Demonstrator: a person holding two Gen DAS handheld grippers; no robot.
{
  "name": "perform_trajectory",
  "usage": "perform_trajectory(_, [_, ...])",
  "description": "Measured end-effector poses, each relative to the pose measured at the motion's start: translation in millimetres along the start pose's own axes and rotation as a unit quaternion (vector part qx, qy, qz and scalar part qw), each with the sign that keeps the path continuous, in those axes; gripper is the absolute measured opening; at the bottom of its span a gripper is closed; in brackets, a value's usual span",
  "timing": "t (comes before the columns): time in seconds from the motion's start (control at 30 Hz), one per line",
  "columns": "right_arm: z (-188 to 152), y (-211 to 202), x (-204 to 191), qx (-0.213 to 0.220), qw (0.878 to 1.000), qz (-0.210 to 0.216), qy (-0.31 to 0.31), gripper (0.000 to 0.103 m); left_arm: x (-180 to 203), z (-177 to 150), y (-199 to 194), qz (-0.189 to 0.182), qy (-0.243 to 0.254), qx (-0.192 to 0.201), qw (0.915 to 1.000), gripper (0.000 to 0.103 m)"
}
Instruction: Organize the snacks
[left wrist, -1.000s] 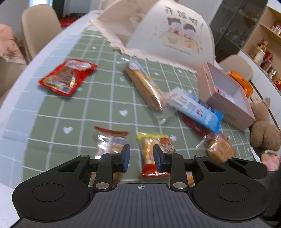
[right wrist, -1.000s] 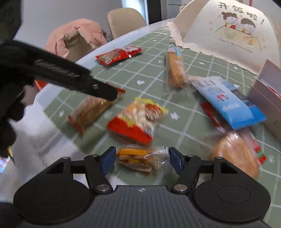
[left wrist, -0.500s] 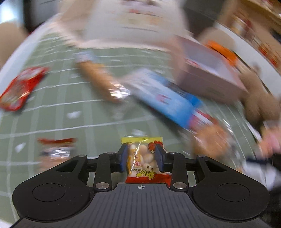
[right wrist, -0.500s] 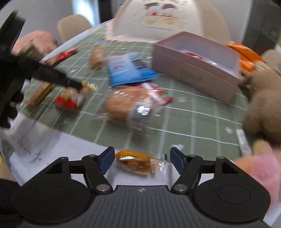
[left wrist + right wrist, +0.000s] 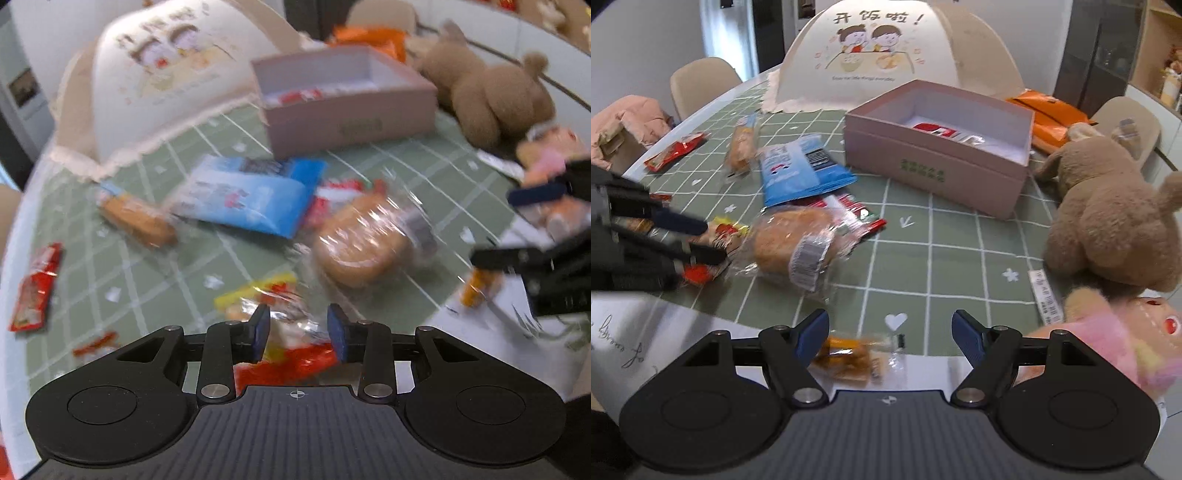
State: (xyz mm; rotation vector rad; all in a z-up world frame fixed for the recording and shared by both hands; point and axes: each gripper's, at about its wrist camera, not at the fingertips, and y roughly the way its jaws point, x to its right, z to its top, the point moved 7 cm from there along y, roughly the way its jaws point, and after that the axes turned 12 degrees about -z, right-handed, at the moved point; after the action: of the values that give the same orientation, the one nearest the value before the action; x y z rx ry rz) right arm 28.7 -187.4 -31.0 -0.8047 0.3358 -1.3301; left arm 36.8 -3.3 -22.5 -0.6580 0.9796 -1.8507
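Note:
My left gripper (image 5: 297, 332) is shut on a yellow-and-red snack bag (image 5: 284, 343), low over the green checked cloth; it also shows at the left of the right wrist view (image 5: 701, 240). My right gripper (image 5: 890, 332) is open, with a small orange snack packet (image 5: 855, 354) lying between its fingers at the table's near edge, not gripped. An open pink box (image 5: 938, 147) with a red packet inside stands further back. A wrapped bun (image 5: 798, 243), a blue packet (image 5: 801, 170), a long bread stick (image 5: 742, 144) and a red packet (image 5: 674, 151) lie on the cloth.
A domed food cover (image 5: 882, 55) stands behind the box. A brown plush bear (image 5: 1108, 206) and a pink plush toy (image 5: 1115, 343) sit at the right. An orange bag (image 5: 1049, 118) lies behind the box. A white paper sheet (image 5: 631, 332) lies at the near left. Chairs surround the table.
My left gripper closed on the yellow-and-red bag and swung right toward the box. My right gripper carried the orange packet right along the near edge and opened wider around it.

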Motion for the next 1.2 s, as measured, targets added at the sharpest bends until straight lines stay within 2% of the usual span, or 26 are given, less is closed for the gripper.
perform_trajectory(0.07, [-0.9, 1.1, 2.0, -0.002, 1.000, -0.002, 0.000, 0.074, 8.8, -1.1, 4.5, 0.006, 0.024, -0.003, 0.9997, 0.051])
perform_trajectory(0.17, [-5.3, 3.1, 3.3, -0.009, 1.000, -0.001, 0.002, 0.074, 14.7, -3.2, 6.7, 0.000, 0.041, -0.002, 0.9991, 0.062])
perform_trajectory(0.2, [-6.9, 3.9, 3.2, -0.013, 1.000, -0.002, 0.002, 0.074, 13.7, -3.2, 6.5, -0.006, 0.039, 0.001, 0.9992, 0.062])
perform_trajectory(0.3, [-9.2, 2.2, 3.5, -0.012, 1.000, -0.004, 0.003, 0.075, 3.2, -2.3, -3.2, -0.017, 0.003, 0.022, 0.9996, 0.061])
perform_trajectory(0.4, [-11.3, 1.9, 6.8, -0.013, 1.000, -0.006, 0.007, 0.076, -20.9, -3.6, -6.9, 0.017, -0.045, 0.029, 0.9984, 0.060])
perform_trajectory(0.5, [-12.5, 3.8, 9.6, -0.016, 1.000, -0.005, 0.018, 0.077, -38.2, -4.6, -3.9, 0.018, -0.083, 0.028, 0.9960, 0.059])
perform_trajectory(0.63, [-11.4, 5.0, 7.7, -0.017, 1.000, -0.003, 0.017, 0.078, -54.6, -1.5, 3.5, 0.001, -0.139, 0.029, 0.9899, 0.066])
perform_trajectory(0.7, [-10.9, 4.1, 5.5, -0.014, 1.000, -0.004, 0.010, 0.078, -63.5, -6.0, 5.2, -0.006, -0.168, 0.033, 0.9853, 0.064])
perform_trajectory(0.83, [-3.2, 1.5, -1.1, -0.004, 1.000, 0.004, 0.001, 0.078, -65.2, -6.6, 4.3, -0.010, -0.169, 0.032, 0.9850, 0.063])
perform_trajectory(0.97, [20.9, -2.6, -19.0, 0.028, 0.999, 0.026, -0.010, 0.078, -56.9, -10.6, 2.0, -0.038, -0.156, 0.019, 0.9869, 0.063])
perform_trajectory(1.1, [43.4, 4.3, -52.6, 0.057, 0.996, 0.036, -0.051, 0.078, -62.3, -18.7, -4.5, -0.054, -0.193, 0.030, 0.9792, 0.060])
perform_trajectory(1.2, [43.8, 11.4, -80.9, 0.055, 0.993, 0.052, -0.093, 0.078, -72.9, -25.2, -9.5, -0.041, -0.218, 0.037, 0.9744, 0.060])
